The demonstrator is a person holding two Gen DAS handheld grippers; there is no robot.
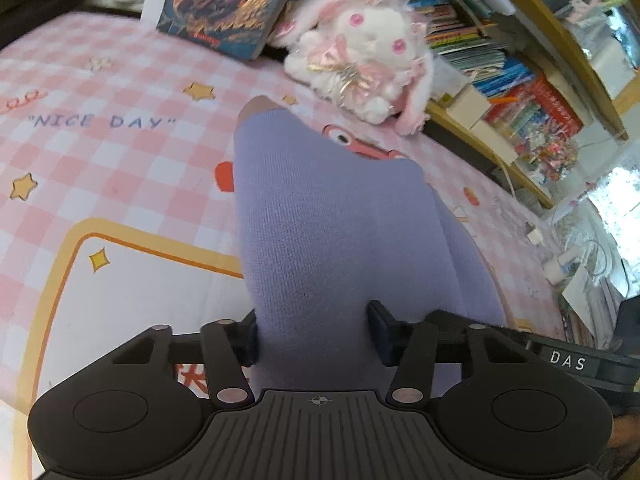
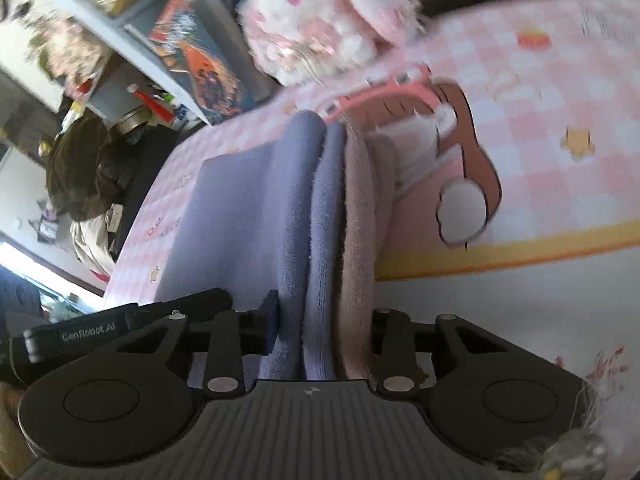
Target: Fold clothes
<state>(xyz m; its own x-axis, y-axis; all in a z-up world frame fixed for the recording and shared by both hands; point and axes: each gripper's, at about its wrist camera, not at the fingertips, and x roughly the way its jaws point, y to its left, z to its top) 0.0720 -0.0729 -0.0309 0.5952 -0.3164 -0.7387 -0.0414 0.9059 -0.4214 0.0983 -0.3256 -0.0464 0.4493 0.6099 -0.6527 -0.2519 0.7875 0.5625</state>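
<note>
A lavender knit garment (image 1: 320, 216) with a pale pink lining lies lengthwise on the pink checked bedspread (image 1: 120, 148). My left gripper (image 1: 314, 332) is shut on a thick fold of it, with cloth bulging between the fingers. In the right wrist view the same garment (image 2: 312, 208) shows as several stacked layers, lavender with a pink layer on the right. My right gripper (image 2: 324, 328) is shut on these layers and is tilted on its side. The right finger is hidden behind the pink layer.
A white and pink plush bunny (image 1: 360, 56) and a large picture book (image 1: 228, 0) lean at the far edge of the bed. A packed bookshelf (image 1: 520, 92) stands to the right. Chargers and cables (image 1: 560, 260) lie at the right bed edge.
</note>
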